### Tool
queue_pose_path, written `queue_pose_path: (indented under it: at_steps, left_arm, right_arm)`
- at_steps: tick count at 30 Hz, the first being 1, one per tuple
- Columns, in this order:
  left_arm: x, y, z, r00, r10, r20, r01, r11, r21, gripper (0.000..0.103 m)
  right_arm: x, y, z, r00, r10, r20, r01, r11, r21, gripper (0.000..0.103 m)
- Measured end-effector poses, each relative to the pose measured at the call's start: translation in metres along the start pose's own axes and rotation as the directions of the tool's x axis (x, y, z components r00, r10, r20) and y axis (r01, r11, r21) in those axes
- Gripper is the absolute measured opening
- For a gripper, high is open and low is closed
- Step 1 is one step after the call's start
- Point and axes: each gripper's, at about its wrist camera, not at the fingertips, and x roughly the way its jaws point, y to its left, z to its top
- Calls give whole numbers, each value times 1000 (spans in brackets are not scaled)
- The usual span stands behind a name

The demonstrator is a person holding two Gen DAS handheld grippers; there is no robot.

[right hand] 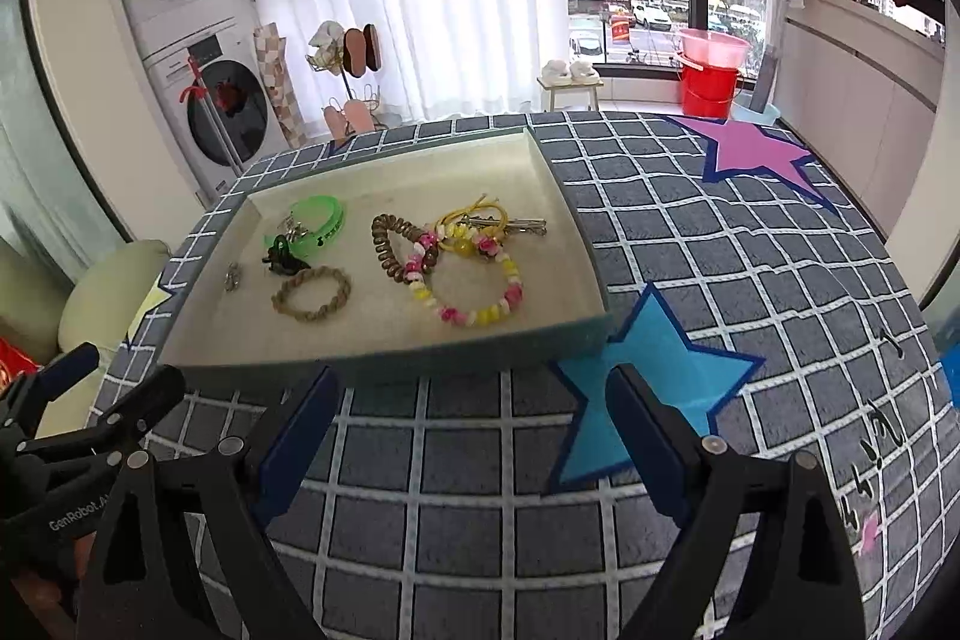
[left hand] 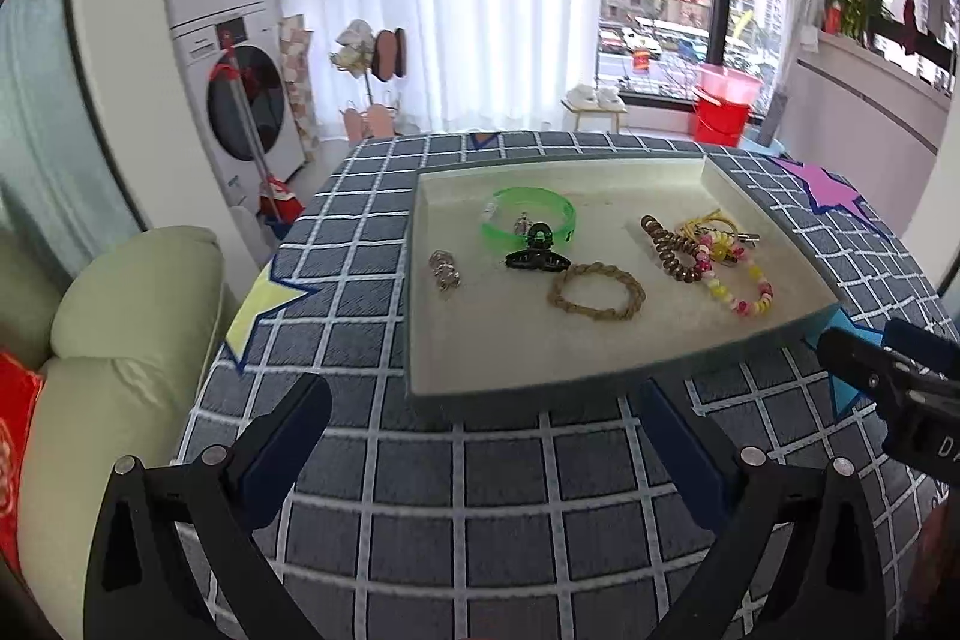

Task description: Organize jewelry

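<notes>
Both your claws angle down over the surface, left claw and right claw spread wide, empty. Jewelry sits in the tray, mid-frame, just beyond the fingertips.

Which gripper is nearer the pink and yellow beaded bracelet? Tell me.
Right. The right gripper hangs open just short of the tray's near wall, roughly in line with the beaded bracelet. The left gripper is also open, but sits further toward the tray's left half.
</notes>
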Motion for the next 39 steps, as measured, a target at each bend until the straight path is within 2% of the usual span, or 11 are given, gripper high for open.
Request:
queue_pose_path:
  at_steps: [7, 13, 39]
  left_arm:
    - [-8, -4, -8, 999, 41, 29, -41, 999, -3, 103]
    - [-14, -2, -12, 998, 56, 34, -54, 998, -34, 103]
    - [-17, -2, -17, 998, 57, 28, -55, 997, -56, 103]
  right_arm:
    - [-14, 4, -5, 999, -9, 35, 10, 1000, -28, 92]
    - [-16, 10, -7, 1000, -5, 31, 6, 999, -47, 92]
    - [-19, 17, -8, 999, -10, 32, 13, 997, -81, 92]
